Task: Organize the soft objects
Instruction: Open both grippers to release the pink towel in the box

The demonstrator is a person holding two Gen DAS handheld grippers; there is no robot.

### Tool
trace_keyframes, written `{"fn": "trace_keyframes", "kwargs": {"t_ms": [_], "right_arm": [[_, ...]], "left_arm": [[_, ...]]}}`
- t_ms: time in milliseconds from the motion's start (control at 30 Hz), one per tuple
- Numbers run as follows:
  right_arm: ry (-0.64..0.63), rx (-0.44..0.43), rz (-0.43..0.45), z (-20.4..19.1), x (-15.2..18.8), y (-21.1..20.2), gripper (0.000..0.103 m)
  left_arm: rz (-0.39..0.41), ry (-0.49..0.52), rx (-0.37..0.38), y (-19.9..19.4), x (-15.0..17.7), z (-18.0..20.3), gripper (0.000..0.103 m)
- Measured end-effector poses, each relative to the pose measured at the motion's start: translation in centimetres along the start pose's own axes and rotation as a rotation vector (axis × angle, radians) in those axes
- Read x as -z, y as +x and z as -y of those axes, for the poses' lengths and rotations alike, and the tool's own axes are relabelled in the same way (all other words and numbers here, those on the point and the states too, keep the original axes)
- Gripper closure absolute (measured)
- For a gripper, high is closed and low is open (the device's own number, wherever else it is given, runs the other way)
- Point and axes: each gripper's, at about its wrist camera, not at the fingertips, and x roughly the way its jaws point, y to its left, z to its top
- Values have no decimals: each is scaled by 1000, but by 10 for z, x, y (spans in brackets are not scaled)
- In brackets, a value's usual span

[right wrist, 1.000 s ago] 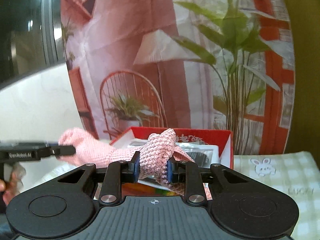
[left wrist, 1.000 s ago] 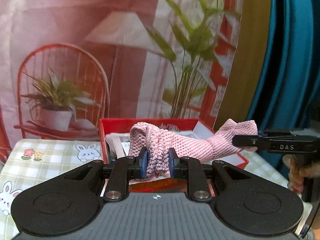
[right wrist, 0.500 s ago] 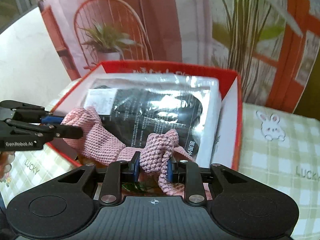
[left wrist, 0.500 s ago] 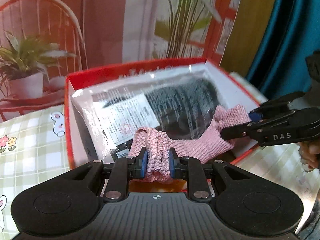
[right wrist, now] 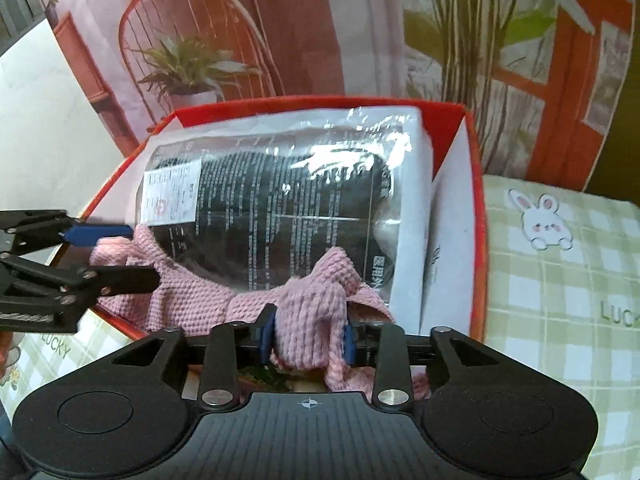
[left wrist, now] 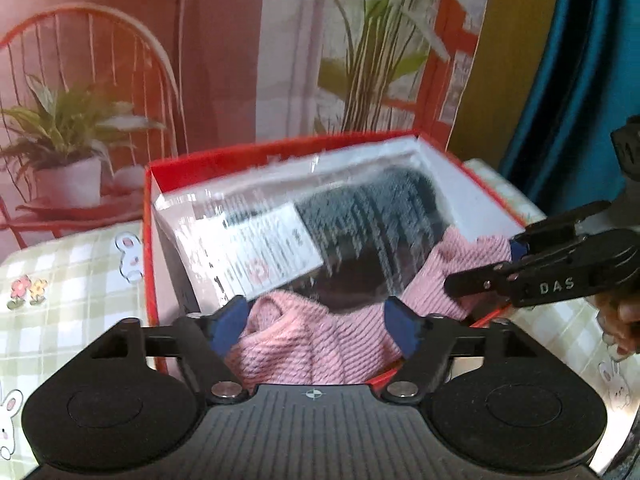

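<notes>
Left claw [left wrist: 316, 322]: jaws spread wide, having just been opening; the pink knitted cloth [left wrist: 320, 344] lies loose between the blue pads [left wrist: 230, 326], which no longer press it. Right claw [right wrist: 307, 338]: jaws narrow, having just been easing apart, yet both pads still touch the bunched end of the cloth, so the fold remains pinched.

The cloth stretches across the near edge of the red box [left wrist: 150, 240], one end at each claw, its middle resting on the plastic-wrapped dark package [right wrist: 288, 208] that fills most of the box. In the right wrist view the left claw [right wrist: 114, 252] appears at the left rim of the box with its two fingers apart around the cloth's end.

The box stands on a table covered by a green checked cloth with rabbits [right wrist: 560, 280]. Open room lies on the table to the right of the box and on the near left; behind the box hangs a printed backdrop [right wrist: 320, 32]. A hand [left wrist: 620, 320] grips the right claw's handle at the frame edge.
</notes>
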Motion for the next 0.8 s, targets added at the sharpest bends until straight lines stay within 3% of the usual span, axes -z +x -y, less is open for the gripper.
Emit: {"fn": "trace_keyframes", "kwargs": {"t_ms": [67,133,267,500,800], "right_arm": [[-3,10,23,-2,0,-8,68],[-5,27,50,-4,1,-17,53],[5,55,100,-6,0,-34,39],[3,122,204,-14,2,-67,1],[-18,148,324,-35,6,-119,0]], "left_arm": [[35,-11,-28,-9,-1,1,9],[70,-29,-63,-18,-3,3,2],[109,-43,-139,-33,-5,9,0],[179,-15,-281,-60,-7,20,0],[284,-30,-293,-118,-7,31,0]]}}
